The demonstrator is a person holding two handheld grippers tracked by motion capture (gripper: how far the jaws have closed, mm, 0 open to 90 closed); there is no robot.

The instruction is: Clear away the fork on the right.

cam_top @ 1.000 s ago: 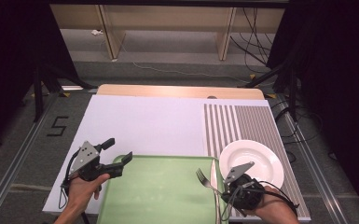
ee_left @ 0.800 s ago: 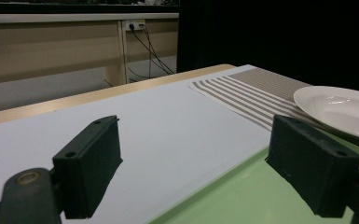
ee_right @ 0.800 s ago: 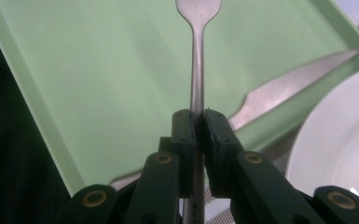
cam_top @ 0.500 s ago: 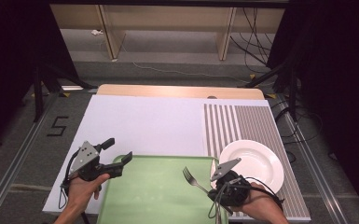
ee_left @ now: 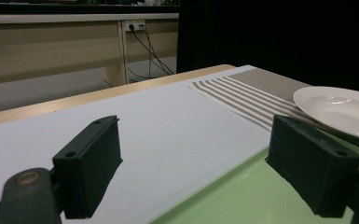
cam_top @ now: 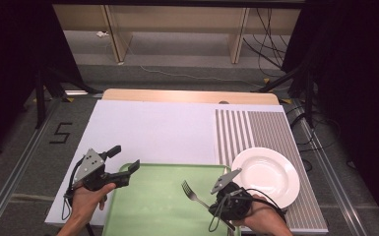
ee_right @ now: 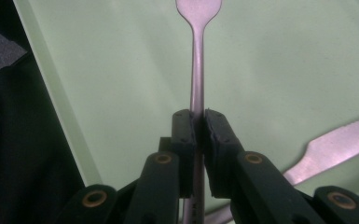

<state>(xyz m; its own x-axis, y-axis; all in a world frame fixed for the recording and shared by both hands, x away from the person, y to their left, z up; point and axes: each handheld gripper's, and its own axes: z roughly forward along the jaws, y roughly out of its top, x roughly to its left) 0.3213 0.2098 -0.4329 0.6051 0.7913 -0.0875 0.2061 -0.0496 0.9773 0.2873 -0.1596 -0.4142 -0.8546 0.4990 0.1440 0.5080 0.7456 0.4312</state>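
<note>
A metal fork [cam_top: 192, 191] hangs over the green tray [cam_top: 147, 211], tines pointing up and left in the high view. My right gripper [cam_top: 210, 205] is shut on its handle, left of the white plate [cam_top: 266, 173]. In the right gripper view the pads [ee_right: 185, 128] pinch the fork [ee_right: 196, 70] handle above the tray [ee_right: 121, 70], and a knife [ee_right: 335, 144] lies on the tray at the lower right. My left gripper [cam_top: 124, 158] stands open at the tray's far left corner with nothing between its jaws; the left gripper view has its pads [ee_left: 91, 163] wide apart.
A white mat [cam_top: 152, 130] covers the table's middle and a grey striped placemat [cam_top: 256, 130] lies under the plate on the right. The plate [ee_left: 340, 109] and the striped mat [ee_left: 247, 93] lie beyond the tray [ee_left: 242, 196] edge in the left gripper view.
My right gripper has carried the fork leftward, from beside the plate to over the green tray. The left gripper has stayed put.
</note>
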